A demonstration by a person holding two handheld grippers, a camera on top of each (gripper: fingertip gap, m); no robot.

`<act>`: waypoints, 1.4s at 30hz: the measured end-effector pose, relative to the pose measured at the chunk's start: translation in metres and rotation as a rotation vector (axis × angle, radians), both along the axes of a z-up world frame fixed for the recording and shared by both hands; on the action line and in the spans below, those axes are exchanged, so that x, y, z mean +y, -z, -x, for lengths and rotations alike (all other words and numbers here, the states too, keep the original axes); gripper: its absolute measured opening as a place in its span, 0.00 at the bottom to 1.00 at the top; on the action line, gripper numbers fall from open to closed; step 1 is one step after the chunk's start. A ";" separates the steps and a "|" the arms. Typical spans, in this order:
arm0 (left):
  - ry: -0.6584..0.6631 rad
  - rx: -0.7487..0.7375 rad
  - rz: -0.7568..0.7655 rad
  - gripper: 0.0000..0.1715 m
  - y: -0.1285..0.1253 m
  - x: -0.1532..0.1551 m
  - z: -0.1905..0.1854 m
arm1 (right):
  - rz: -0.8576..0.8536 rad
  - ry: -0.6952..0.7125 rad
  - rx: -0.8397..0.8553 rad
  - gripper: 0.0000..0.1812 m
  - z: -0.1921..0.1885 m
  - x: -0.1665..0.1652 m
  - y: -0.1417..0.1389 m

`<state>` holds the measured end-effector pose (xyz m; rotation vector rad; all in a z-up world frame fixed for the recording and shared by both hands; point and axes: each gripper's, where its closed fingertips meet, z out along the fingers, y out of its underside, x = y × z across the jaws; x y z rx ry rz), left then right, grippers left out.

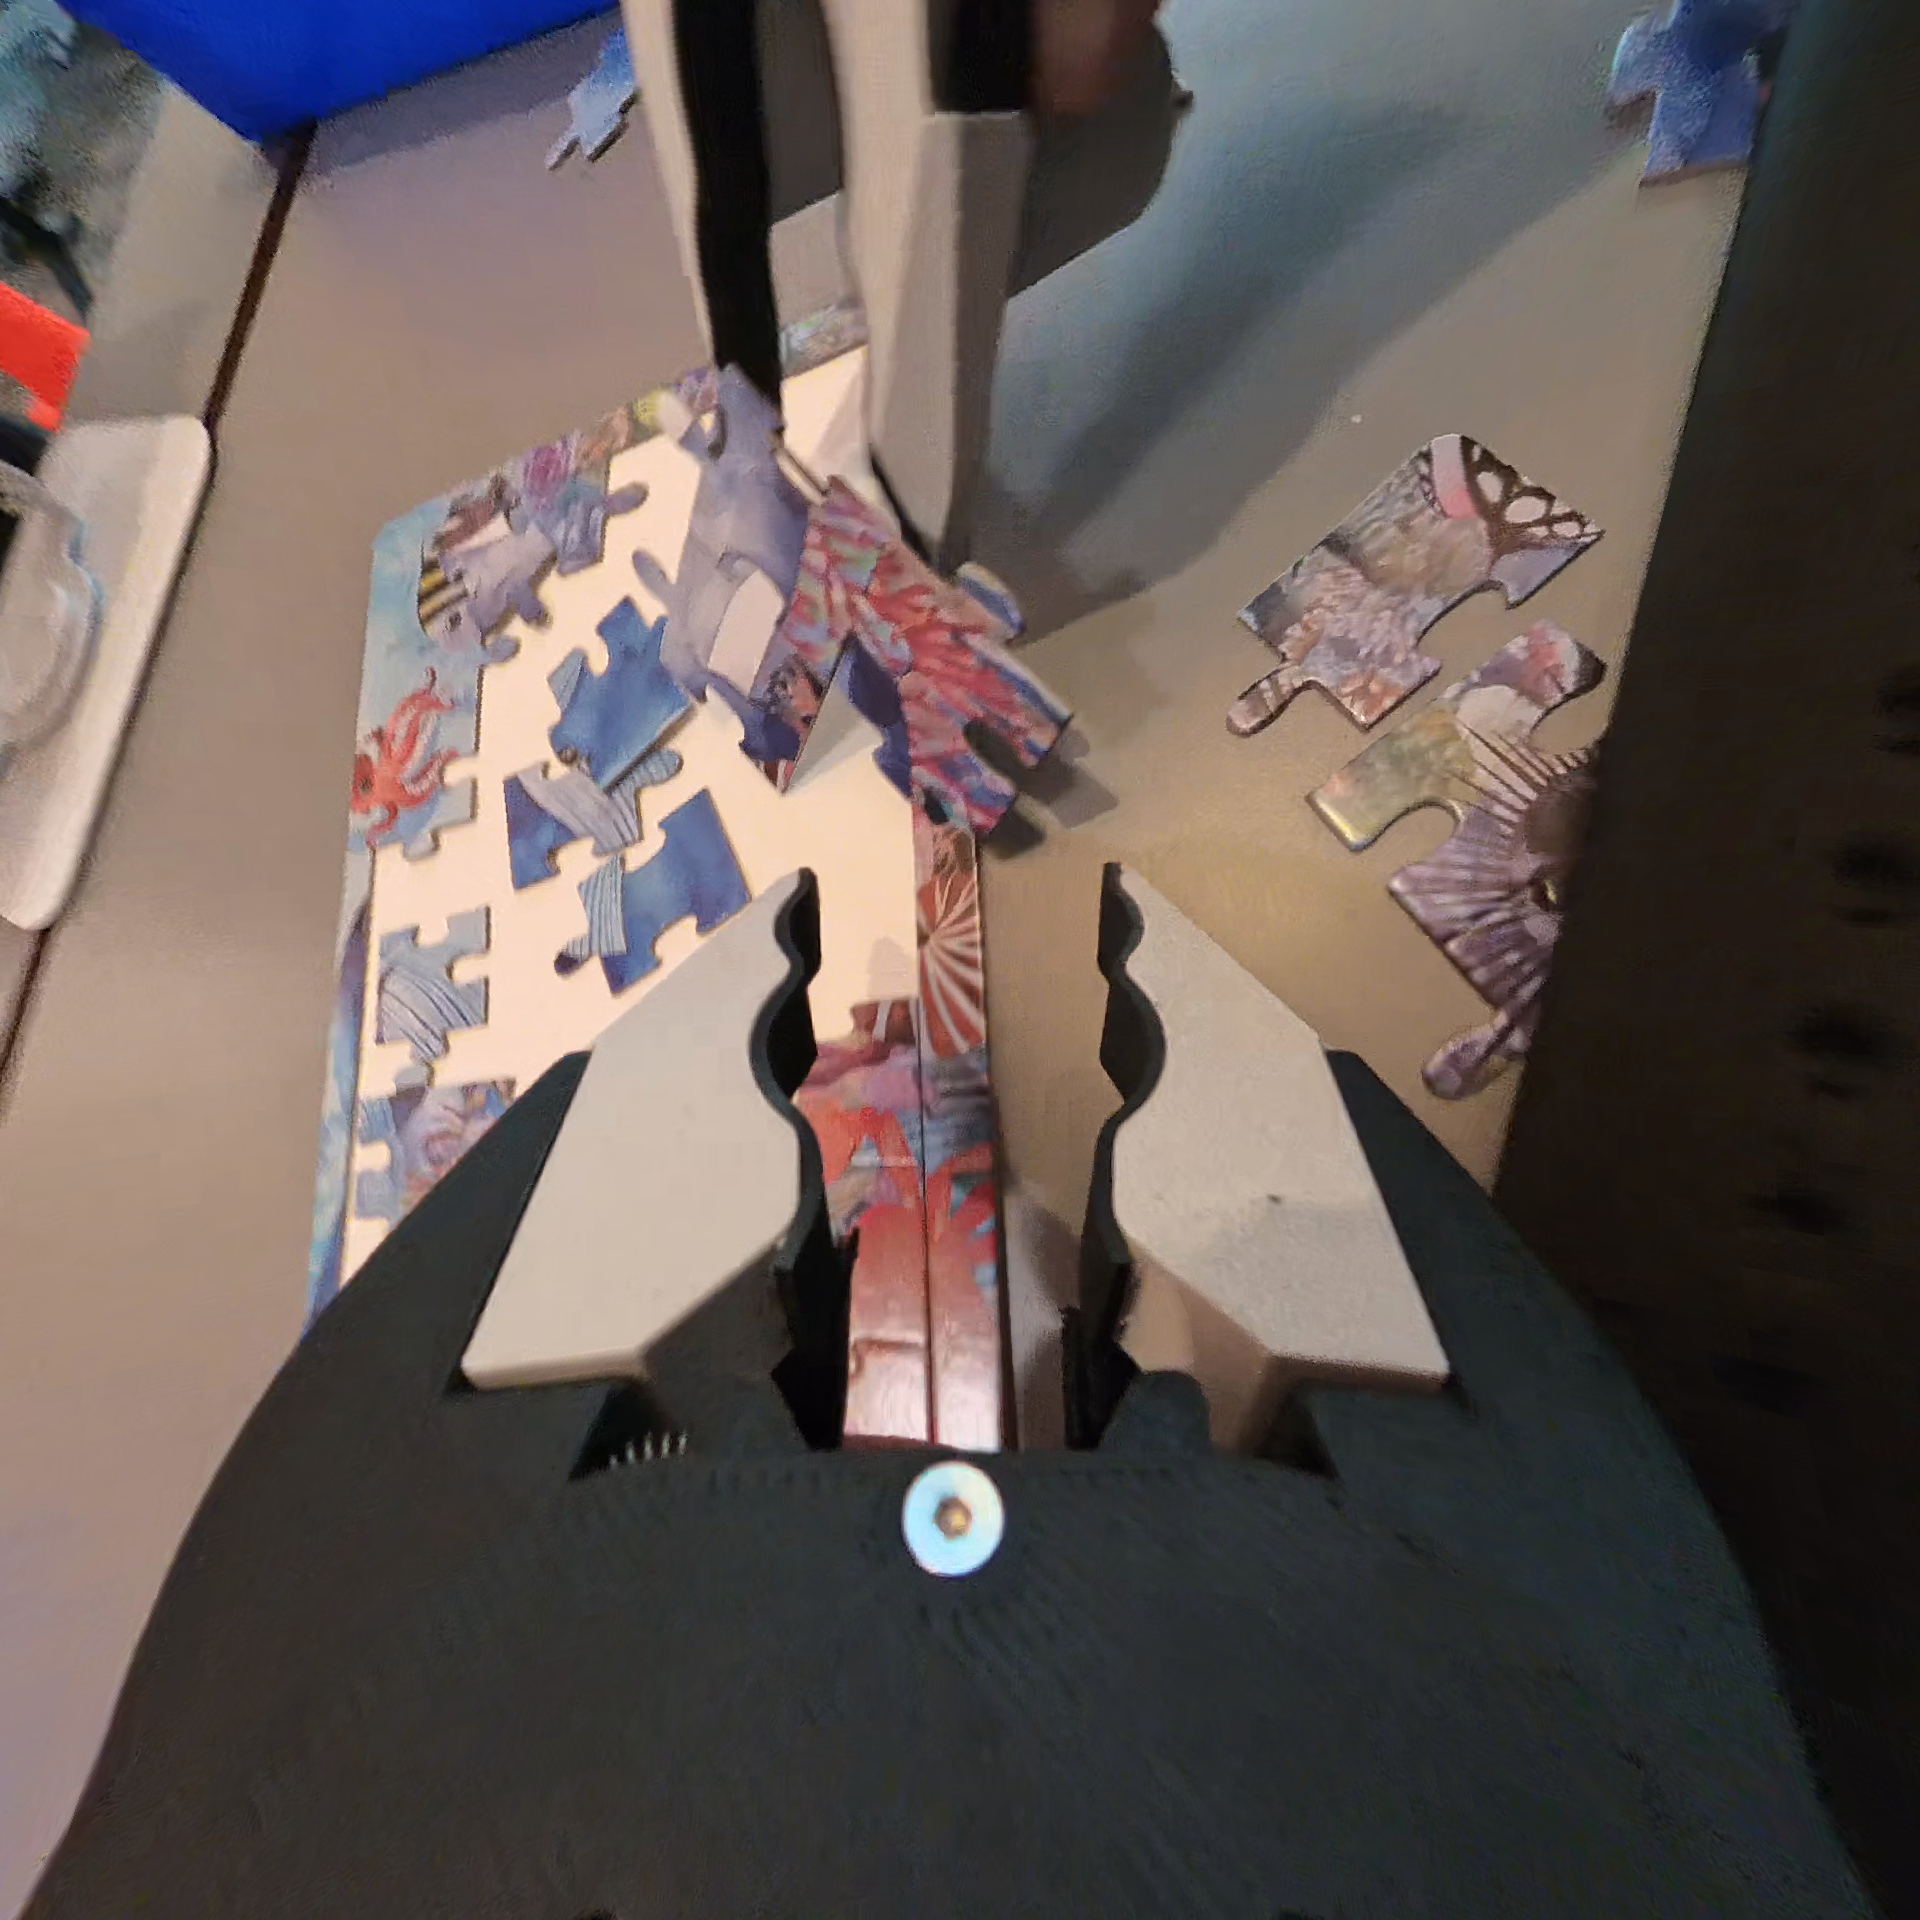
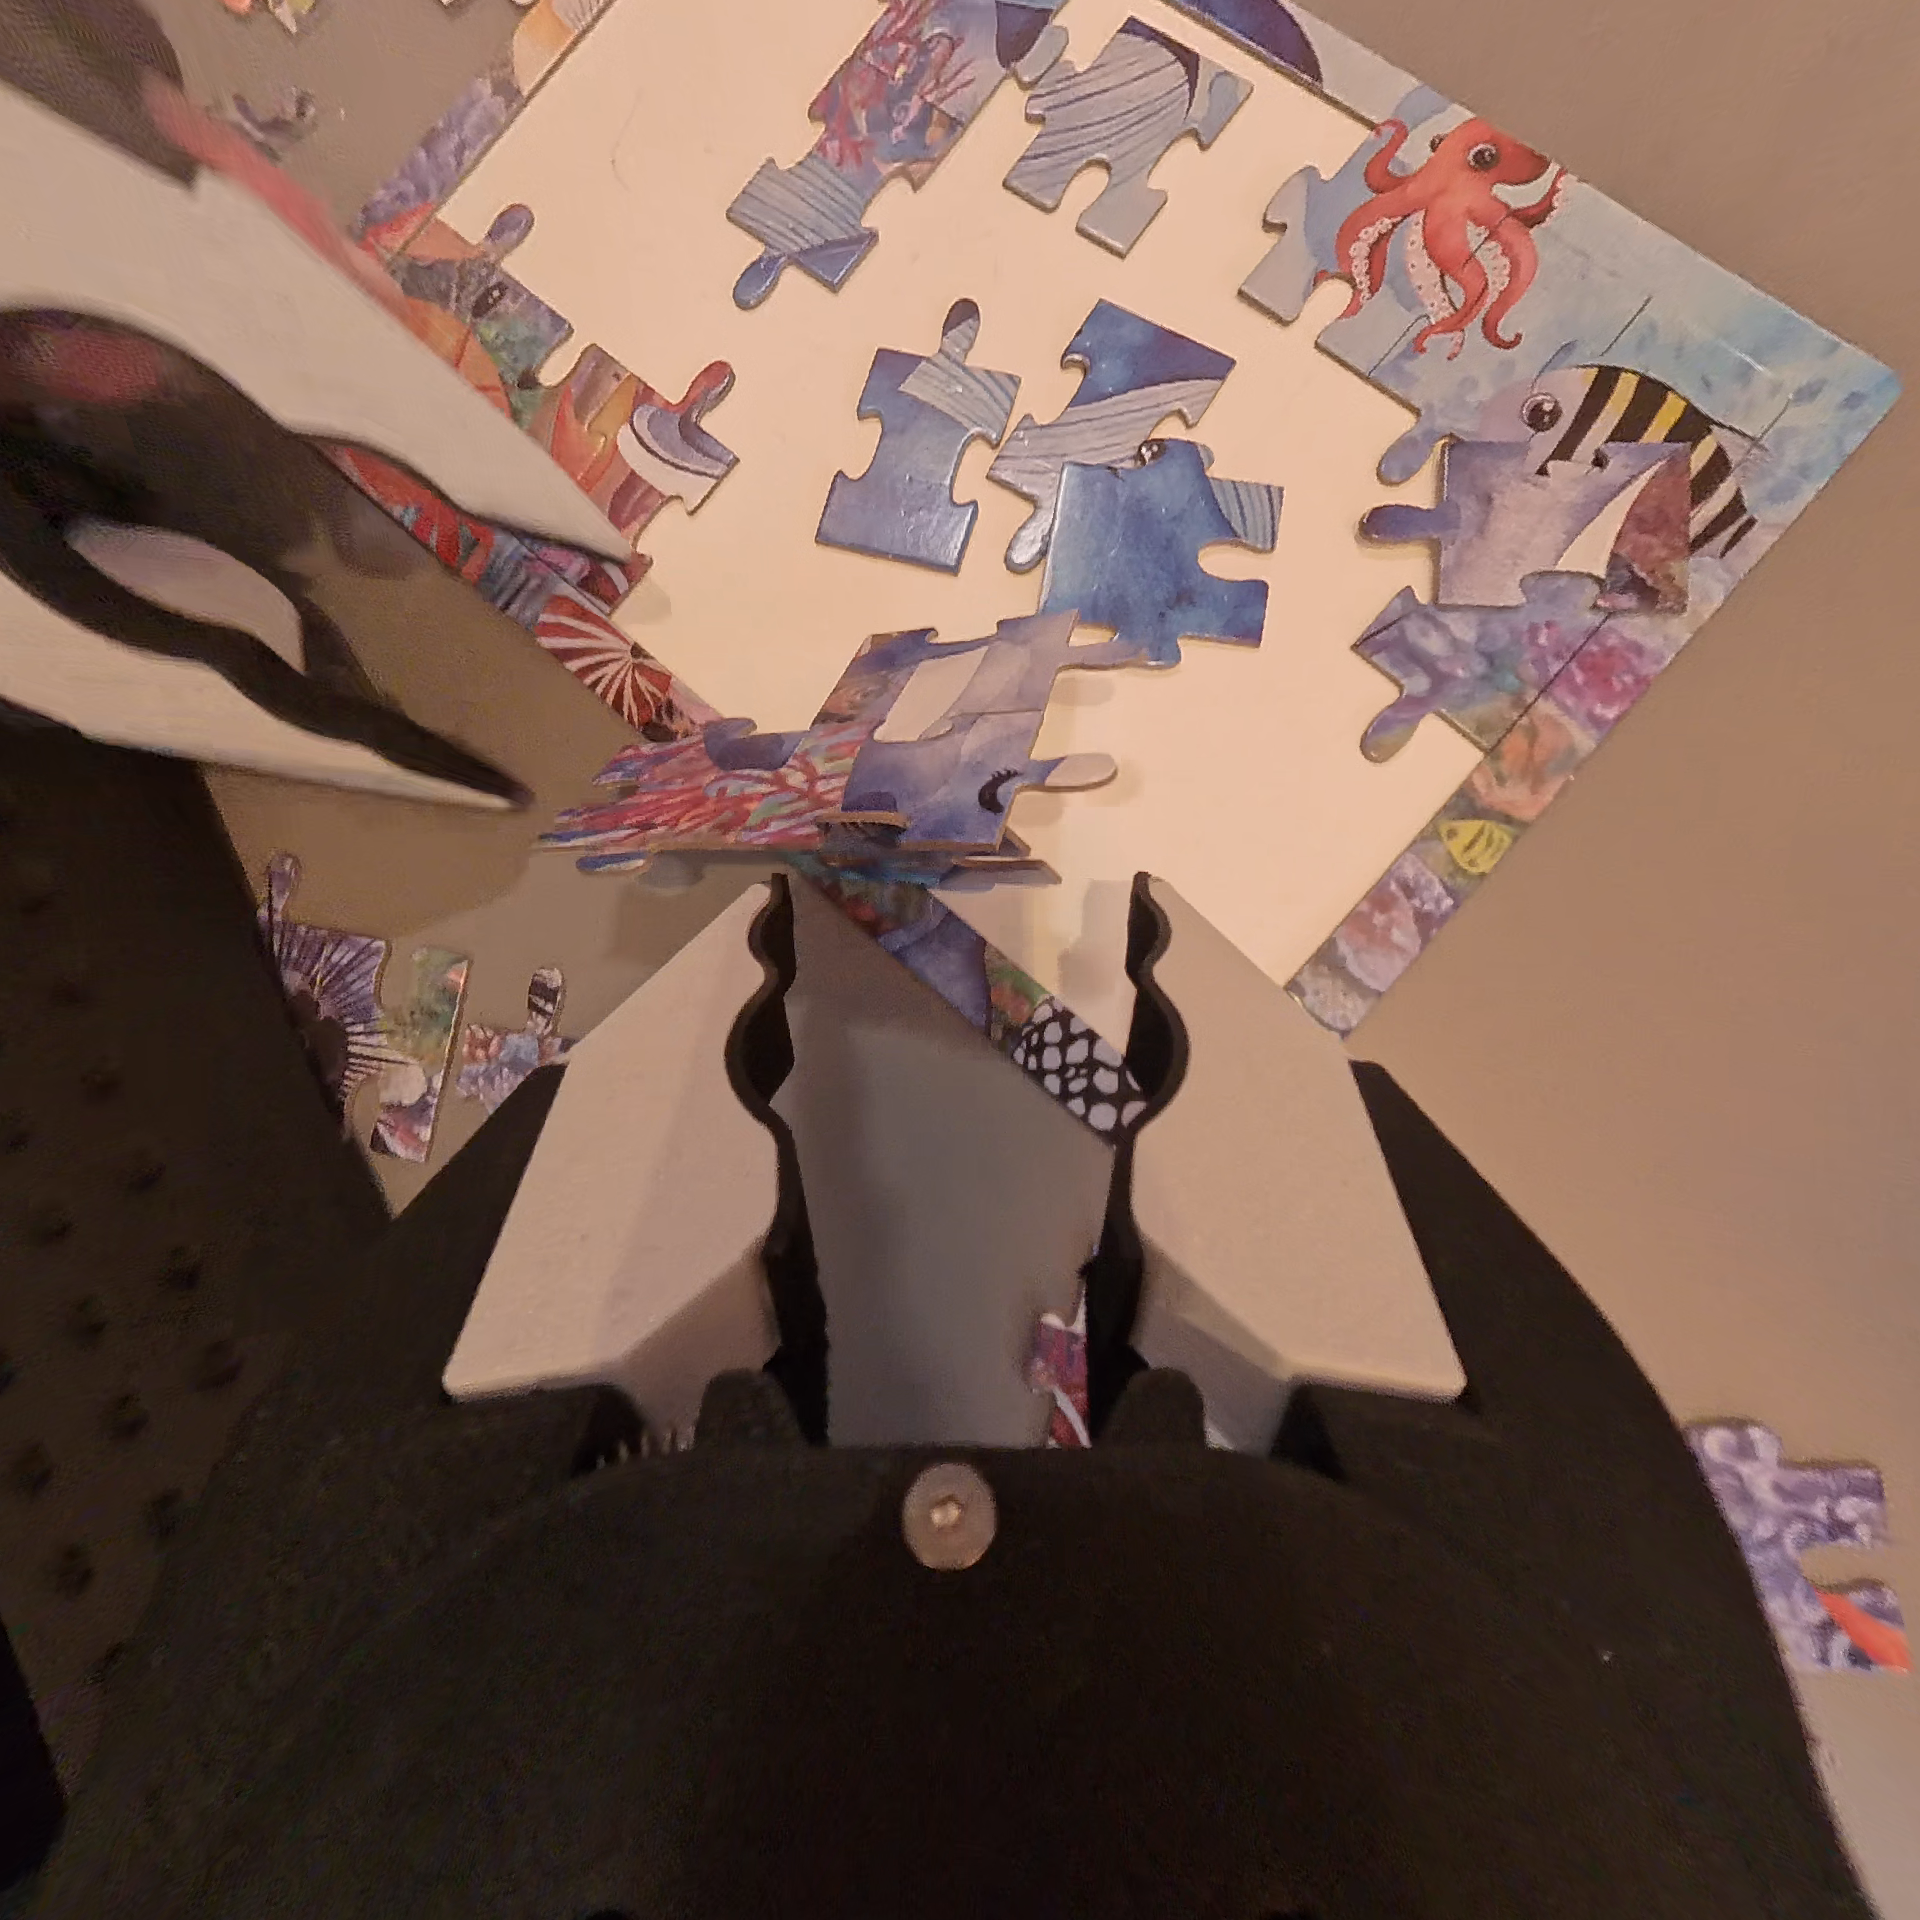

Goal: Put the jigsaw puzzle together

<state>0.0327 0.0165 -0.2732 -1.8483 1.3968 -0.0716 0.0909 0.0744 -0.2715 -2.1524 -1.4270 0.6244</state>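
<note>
Closest in the left wrist view, the left tongs (image 1: 961, 883) stand partly open with nothing between the fingers, poised above the near edge of the puzzle tray (image 1: 951, 1091), whose red and coral border runs straight away from them. What the coming move seems to turn on is the joined clump of pieces (image 1: 862, 613), whale blue on one side and coral red on the other, lying dead ahead of the left tongs and tipped up at a slant over the tray's right edge, with its coral end jutting out over the bare surface (image 1: 1195, 883). Its long axis runs slantwise from the tray's middle out toward that edge. The right tongs (image 2: 956, 883) come at it from the opposite side; in their own view the clump (image 2: 831, 779) sits just off their fingertips, seen nearly edge-on, and they look the nearer of the two. They too are partly open, and I cannot tell whether a fingertip touches the clump's underside; nothing is clearly gripped. Inside the tray several blue and striped loose pieces (image 2: 1039, 436) lie unjoined on the cream backing, while the octopus corner (image 2: 1455, 229) is already fitted. More purple spare pieces (image 1: 1423, 592) wait on the surface to the right of the left tongs. My guess is that the clump needs lowering flat into its place along the border.
</note>
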 end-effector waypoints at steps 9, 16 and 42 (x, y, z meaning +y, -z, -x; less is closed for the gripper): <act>0.029 0.176 -0.295 0.06 0.000 0.021 -0.022 | 0.066 -0.067 0.058 0.22 0.008 0.002 0.004; 0.044 0.313 -0.466 0.02 -0.012 0.037 0.003 | 0.168 -0.119 0.093 0.01 0.000 -0.012 -0.003; 0.113 0.360 -0.347 0.09 0.005 0.052 0.080 | 0.112 -0.248 0.054 0.22 0.055 -0.017 -0.017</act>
